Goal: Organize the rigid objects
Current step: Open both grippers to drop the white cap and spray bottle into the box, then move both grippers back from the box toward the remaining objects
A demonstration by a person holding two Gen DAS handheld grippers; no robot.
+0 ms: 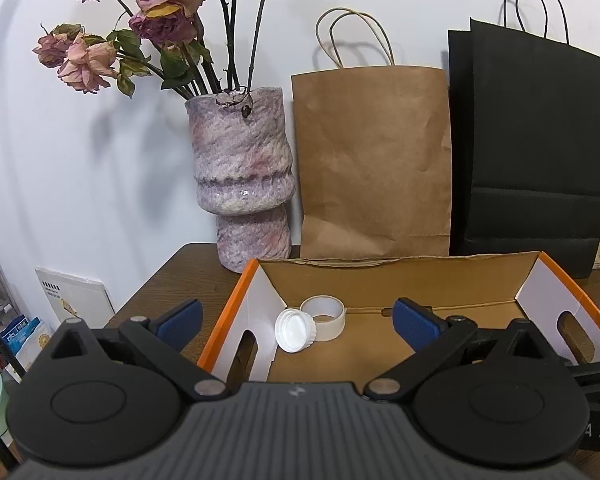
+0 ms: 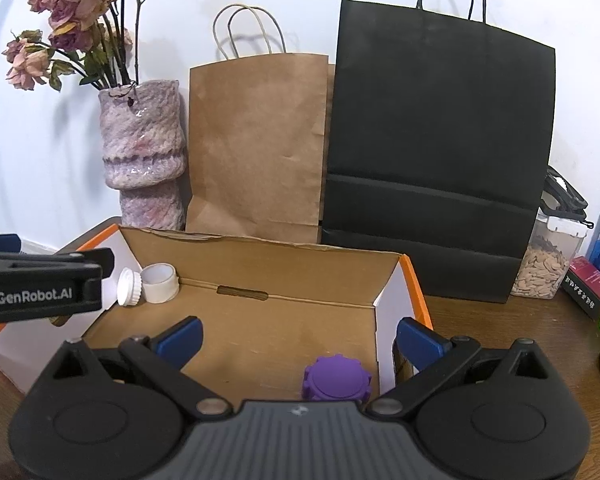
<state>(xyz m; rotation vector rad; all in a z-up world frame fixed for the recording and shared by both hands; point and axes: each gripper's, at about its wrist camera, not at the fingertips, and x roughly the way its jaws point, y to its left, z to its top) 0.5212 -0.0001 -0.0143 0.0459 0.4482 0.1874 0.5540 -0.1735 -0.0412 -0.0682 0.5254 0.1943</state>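
Both grippers sit nearest the lens, jaws spread wide w/ nothing between the blue pads: left gripper [image 1: 298, 316], right gripper [image 2: 300, 338]. Beyond them, a wooden table [image 2: 500, 332] holds a black paper bag [image 2: 440, 152] and brown paper bag [image 2: 256, 148] against the wall, plus a mottled vase [image 1: 242, 176] of dried roses. An open cardboard box [image 2: 268, 280] w/ orange edges lies in front. Inside: tape roll [image 1: 328, 316] in the far left corner, white cap [image 1: 294, 330] leaning on it, purple cap [image 2: 336, 378] near the right wall.
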